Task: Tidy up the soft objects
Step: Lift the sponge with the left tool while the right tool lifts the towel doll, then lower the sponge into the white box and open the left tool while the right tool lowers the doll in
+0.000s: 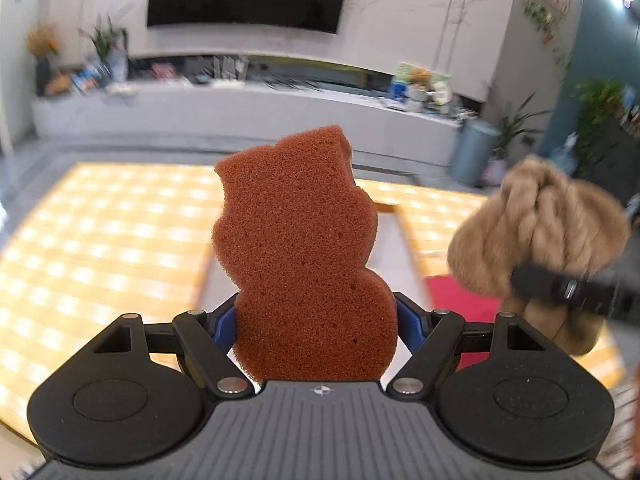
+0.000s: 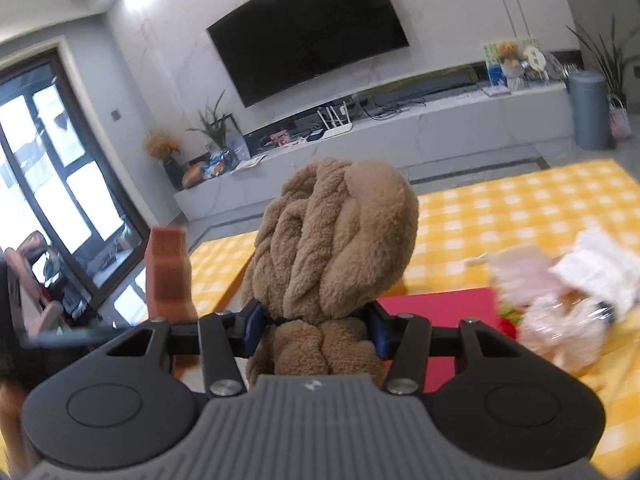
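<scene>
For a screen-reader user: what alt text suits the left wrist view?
The left gripper clamps an upright brown sponge above a yellow checked tablecloth; at right, the right gripper grips a tan plush toy.

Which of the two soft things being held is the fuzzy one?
The tan plush toy, clamped in the right gripper. The left gripper holds an orange-brown sponge, porous rather than furry.

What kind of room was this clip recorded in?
Most likely a home living room: a large wall-mounted TV hangs above a long low media console cluttered with houseplants and a teddy bear, and a glass door stands at the side.
</scene>
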### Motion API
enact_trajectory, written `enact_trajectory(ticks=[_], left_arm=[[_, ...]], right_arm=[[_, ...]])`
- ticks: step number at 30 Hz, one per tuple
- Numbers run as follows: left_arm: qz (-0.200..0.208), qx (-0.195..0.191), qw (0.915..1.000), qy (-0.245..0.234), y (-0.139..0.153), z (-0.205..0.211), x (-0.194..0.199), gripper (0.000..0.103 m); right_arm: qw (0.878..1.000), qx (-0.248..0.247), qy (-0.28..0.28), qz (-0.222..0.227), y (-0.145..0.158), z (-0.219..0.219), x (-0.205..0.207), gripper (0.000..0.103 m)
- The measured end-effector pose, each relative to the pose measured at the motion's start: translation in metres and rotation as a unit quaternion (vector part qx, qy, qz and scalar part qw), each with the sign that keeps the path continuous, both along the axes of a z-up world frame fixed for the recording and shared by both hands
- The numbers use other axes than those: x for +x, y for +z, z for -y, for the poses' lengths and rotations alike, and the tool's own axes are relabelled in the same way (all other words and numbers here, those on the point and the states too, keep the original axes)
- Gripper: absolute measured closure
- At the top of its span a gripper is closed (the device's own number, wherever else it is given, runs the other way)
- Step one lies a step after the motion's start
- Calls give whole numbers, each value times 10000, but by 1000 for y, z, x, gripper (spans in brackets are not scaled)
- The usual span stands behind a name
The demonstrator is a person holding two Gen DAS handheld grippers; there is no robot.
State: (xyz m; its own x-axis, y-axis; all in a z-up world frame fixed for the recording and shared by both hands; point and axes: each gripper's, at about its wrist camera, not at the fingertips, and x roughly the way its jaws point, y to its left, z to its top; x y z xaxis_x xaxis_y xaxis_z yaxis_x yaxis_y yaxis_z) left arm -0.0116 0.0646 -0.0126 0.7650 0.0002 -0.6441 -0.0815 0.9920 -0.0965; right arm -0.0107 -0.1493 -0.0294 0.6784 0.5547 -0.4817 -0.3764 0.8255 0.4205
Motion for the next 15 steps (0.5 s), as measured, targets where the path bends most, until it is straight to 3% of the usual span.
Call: enact_trajectory(ticks=[3, 6, 9, 15], left_arm=[[-275, 583, 9978, -179, -17, 12, 4, 15], [-409, 779, 9956, -335, -33, 23, 6, 15], [-685, 1057, 9919, -174, -44, 26, 11, 15], [-1106, 1077, 9880, -27, -51, 14, -1, 14]], right_arm=[[9997, -94, 148, -177, -8, -33, 9, 52], [9990, -248, 305, -211, -12, -57, 11, 52], [9976, -580, 318, -190, -15, -74, 10, 53], [9956, -808, 335, -351, -27, -75, 12, 53]])
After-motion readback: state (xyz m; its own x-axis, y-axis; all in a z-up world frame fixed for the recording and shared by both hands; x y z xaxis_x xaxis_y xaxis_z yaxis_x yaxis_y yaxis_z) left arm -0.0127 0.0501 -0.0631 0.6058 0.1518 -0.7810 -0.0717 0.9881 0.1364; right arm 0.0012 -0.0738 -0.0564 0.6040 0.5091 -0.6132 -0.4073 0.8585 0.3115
